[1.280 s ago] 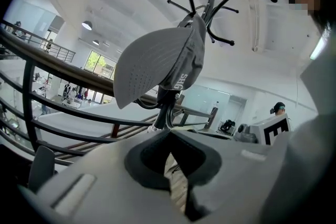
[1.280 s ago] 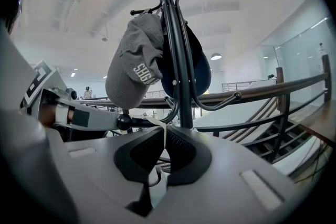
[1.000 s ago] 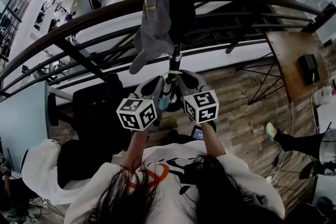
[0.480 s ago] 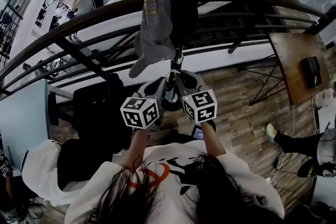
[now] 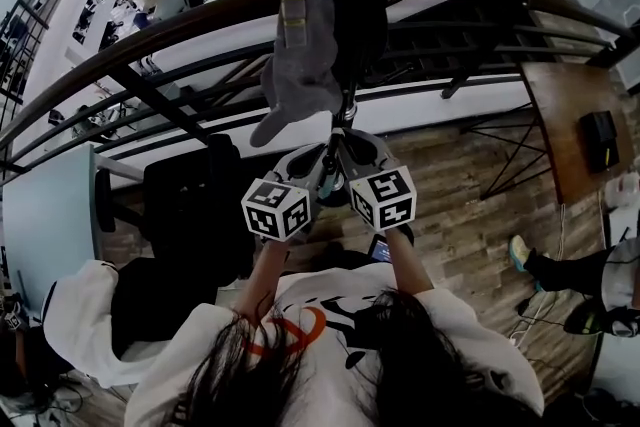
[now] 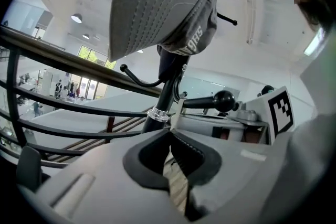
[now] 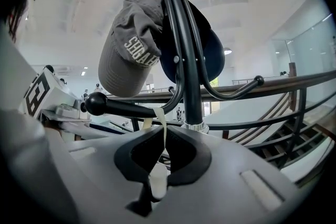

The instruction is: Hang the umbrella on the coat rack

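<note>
**Umbrella strap over the hook, release pending**

Lifted slightly since a second ago, closer to the coat rack pole and just beneath the grey cap. Pinched tight in the right gripper: the cream umbrella strap, draped over the ball-tipped hook, so hanging looks nearly done. Closed narrow in the left gripper: a pale ribbed strip, probably the same strap. Umbrella body hidden under both grippers in the head view. Teal patch glimpsed earlier now covered.
</note>
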`<state>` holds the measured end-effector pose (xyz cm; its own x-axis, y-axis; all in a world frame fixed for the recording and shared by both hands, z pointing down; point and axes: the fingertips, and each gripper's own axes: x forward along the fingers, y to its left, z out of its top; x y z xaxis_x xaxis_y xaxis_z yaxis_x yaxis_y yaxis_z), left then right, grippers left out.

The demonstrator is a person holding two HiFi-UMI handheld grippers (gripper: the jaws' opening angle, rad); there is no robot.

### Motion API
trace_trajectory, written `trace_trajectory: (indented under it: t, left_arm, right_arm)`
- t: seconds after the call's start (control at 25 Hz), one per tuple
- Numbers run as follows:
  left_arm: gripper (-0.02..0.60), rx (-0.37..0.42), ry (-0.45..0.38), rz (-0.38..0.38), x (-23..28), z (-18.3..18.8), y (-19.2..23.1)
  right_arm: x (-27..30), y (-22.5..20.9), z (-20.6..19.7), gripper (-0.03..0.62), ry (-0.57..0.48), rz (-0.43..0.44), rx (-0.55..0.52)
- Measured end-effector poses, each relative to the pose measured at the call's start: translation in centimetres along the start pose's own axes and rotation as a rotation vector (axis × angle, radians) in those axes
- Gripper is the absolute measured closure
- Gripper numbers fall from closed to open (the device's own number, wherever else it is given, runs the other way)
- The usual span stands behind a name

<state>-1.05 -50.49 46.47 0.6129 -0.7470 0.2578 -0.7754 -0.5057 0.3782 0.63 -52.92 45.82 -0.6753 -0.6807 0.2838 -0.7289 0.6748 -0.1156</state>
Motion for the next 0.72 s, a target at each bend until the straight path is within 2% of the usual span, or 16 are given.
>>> trace_trajectory:
  t: [0.2,0.28,0.4,0.72]
  left_arm:
    - [0.560,0.123,0.025,-0.016,0.2,-0.4,-0.8]
    - [0.548,0.150,0.017,-0.024,0.0,-0.2,-1.0]
    - [0.548,0.152,0.001,-0.038,-0.5,0.1,-1.4]
    - [0.548,0.170,0.026,-0.018,-2.3,-0.5,-1.5]
  right_arm:
    - [0.0,0.1,-0.1,0.563,-0.006,0.003,-0.008]
    - [-0.2,0.1,-0.2,0.560,-0.008,0.000,-0.018]
    - [-0.4,0.2,-0.2,0.554,-0.012,-0.011,-0.034]
    - [-1.6,0.5,-1.3,0.543,0.025,-0.051,-0.050]
